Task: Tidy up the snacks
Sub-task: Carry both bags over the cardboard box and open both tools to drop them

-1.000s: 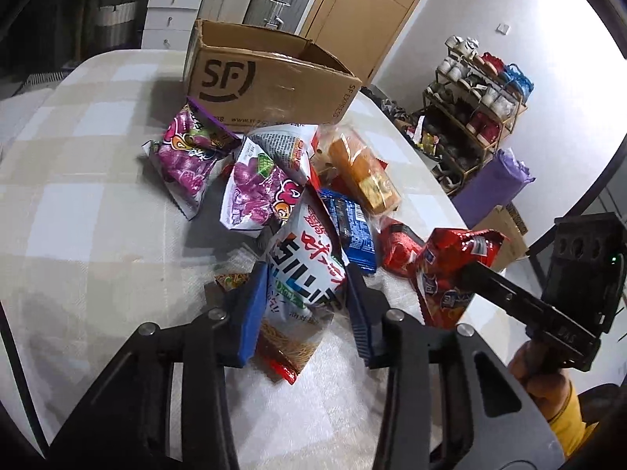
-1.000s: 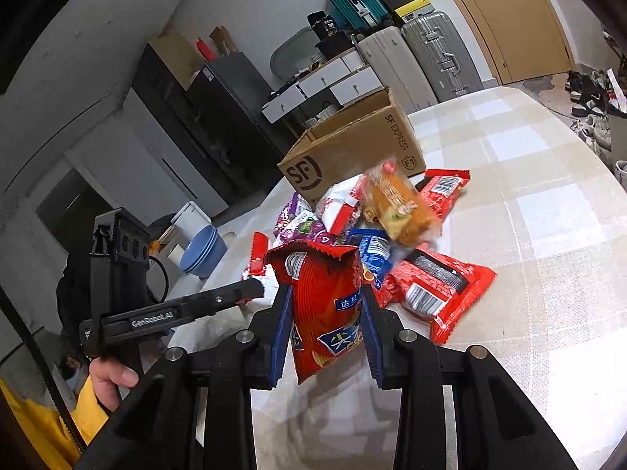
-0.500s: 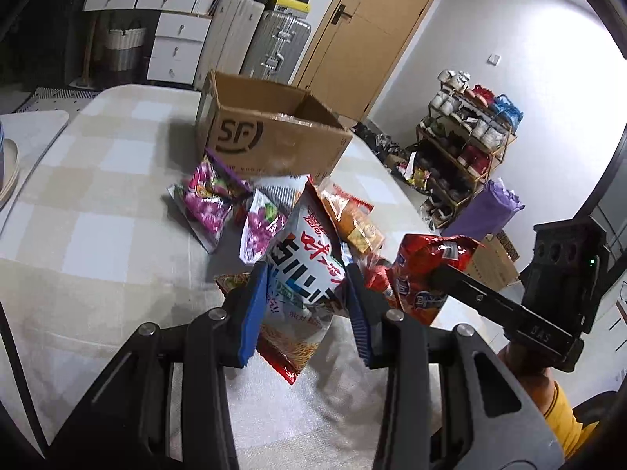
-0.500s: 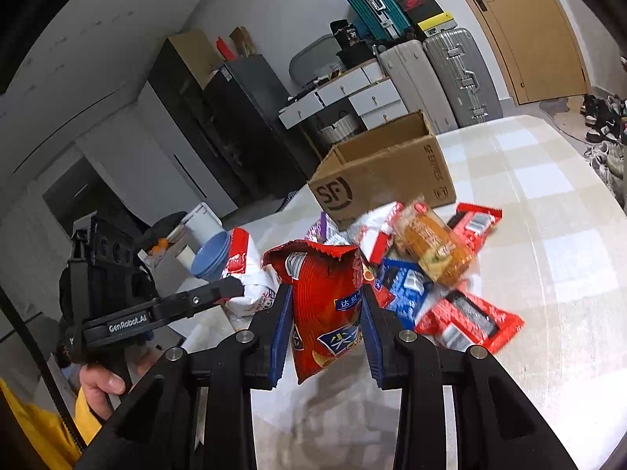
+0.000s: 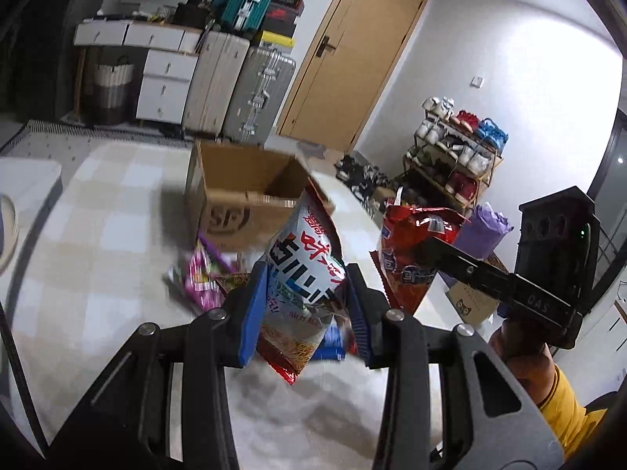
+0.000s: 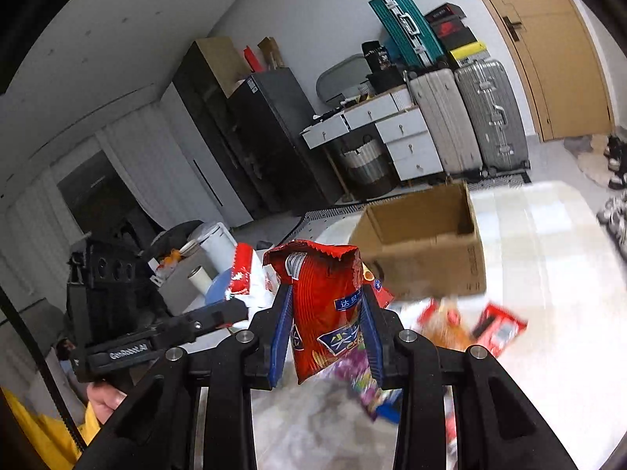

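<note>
My left gripper (image 5: 305, 309) is shut on a white snack bag with red lettering (image 5: 309, 262), held upright in the air above the table. My right gripper (image 6: 327, 329) is shut on a red snack bag (image 6: 325, 305), also lifted clear of the table; the same red bag (image 5: 411, 246) shows at the right of the left wrist view. An open cardboard box (image 5: 243, 192) stands on the checked table beyond both bags, seen again as the box (image 6: 427, 250) in the right wrist view. Several loose snack packets (image 6: 470, 325) lie blurred below the box.
A purple packet (image 5: 200, 278) lies on the checked tablecloth (image 5: 98, 235) left of the held bag. A shoe rack (image 5: 454, 156) stands right of the table, suitcases (image 6: 466, 133) and white drawers behind it. A person's hand (image 5: 525, 352) in a yellow sleeve holds the right gripper.
Both grippers have risen with their bags still clamped. The pile of snacks has dropped low in both views and the box's open inside now shows.
</note>
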The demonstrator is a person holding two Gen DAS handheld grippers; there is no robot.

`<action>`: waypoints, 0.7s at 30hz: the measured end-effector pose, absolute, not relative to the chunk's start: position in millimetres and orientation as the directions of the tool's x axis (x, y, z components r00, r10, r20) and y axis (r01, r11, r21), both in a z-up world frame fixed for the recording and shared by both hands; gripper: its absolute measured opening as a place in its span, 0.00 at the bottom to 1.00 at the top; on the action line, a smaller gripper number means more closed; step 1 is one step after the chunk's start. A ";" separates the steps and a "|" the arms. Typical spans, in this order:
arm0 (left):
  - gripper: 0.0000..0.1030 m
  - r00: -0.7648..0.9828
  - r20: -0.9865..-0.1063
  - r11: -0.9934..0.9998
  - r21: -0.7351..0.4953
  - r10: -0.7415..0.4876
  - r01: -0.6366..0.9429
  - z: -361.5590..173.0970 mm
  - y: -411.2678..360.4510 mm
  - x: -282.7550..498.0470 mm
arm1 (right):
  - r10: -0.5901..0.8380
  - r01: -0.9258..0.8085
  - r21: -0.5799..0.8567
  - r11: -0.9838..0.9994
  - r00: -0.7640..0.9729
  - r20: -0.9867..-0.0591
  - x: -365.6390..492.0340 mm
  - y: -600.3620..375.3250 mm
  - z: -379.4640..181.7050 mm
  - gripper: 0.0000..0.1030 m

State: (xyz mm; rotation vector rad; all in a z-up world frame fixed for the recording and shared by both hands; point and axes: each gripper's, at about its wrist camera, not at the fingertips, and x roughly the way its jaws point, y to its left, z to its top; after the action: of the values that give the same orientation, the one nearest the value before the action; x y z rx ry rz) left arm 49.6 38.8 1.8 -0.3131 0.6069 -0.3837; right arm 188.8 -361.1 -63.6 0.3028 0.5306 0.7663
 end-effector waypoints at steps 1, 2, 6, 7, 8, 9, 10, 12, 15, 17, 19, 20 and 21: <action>0.35 0.762 -0.479 0.883 -0.392 -0.436 0.258 10.5 41.7 54.1 | 0.724 -0.581 0.437 0.687 0.598 -0.343 193.2 -359.6 -59.0 0.32; 0.35 0.769 -0.471 0.884 -0.389 -0.432 0.258 18.7 43.8 59.5 | 0.724 -0.583 0.435 0.687 0.598 -0.342 199.9 -357.3 -53.7 0.32; 0.35 0.789 -0.442 0.886 -0.378 -0.426 0.267 50.1 49.8 82.5 | 0.730 -0.590 0.433 0.681 0.597 -0.333 223.3 -353.7 -35.4 0.32; 0.35 0.796 -0.435 0.888 -0.375 -0.422 0.266 57.6 51.9 89.5 | 0.731 -0.593 0.432 0.680 0.597 -0.331 229.2 -352.9 -31.4 0.32; 0.35 0.799 -0.432 0.890 -0.371 -0.419 0.266 63.8 53.6 95.1 | 0.733 -0.593 0.435 0.678 0.597 -0.328 236.7 -352.4 -27.1 0.32; 0.35 0.805 -0.428 0.893 -0.364 -0.412 0.263 71.5 55.2 103.2 | 0.732 -0.591 0.437 0.678 0.597 -0.327 242.7 -352.3 -23.8 0.32; 0.35 0.808 -0.425 0.896 -0.360 -0.407 0.261 77.7 55.7 110.4 | 0.734 -0.591 0.442 0.675 0.595 -0.326 248.9 -352.1 -21.9 0.32; 0.35 0.811 -0.424 0.899 -0.347 -0.404 0.266 89.1 54.6 125.2 | 0.733 -0.582 0.454 0.675 0.598 -0.323 264.4 -352.3 -16.5 0.32; 0.35 0.806 -0.439 0.904 -0.336 -0.397 0.263 97.7 51.4 153.3 | 0.736 -0.560 0.489 0.669 0.590 -0.331 296.0 -351.6 -13.4 0.32; 0.35 0.799 -0.454 0.906 -0.337 -0.394 0.256 98.0 49.7 174.1 | 0.724 -0.538 0.496 0.681 0.595 -0.350 318.3 -349.4 -15.1 0.32; 0.35 0.796 -0.470 0.911 -0.334 -0.383 0.241 95.6 47.7 198.6 | 0.723 -0.524 0.511 0.681 0.592 -0.357 338.2 -348.0 -18.7 0.32; 0.35 0.789 -0.481 0.912 -0.335 -0.381 0.237 94.3 47.5 207.8 | 0.721 -0.514 0.520 0.682 0.592 -0.359 349.4 -347.2 -19.5 0.32; 0.35 0.786 -0.489 0.911 -0.344 -0.379 0.226 91.2 47.7 219.9 | 0.718 -0.505 0.526 0.684 0.593 -0.365 360.6 -346.0 -20.7 0.32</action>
State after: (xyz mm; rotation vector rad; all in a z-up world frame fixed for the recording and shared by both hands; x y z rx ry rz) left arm 219.9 47.7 91.2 -0.2751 0.5819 -0.3310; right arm 360.6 -346.0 -20.7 0.3908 0.5935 0.7322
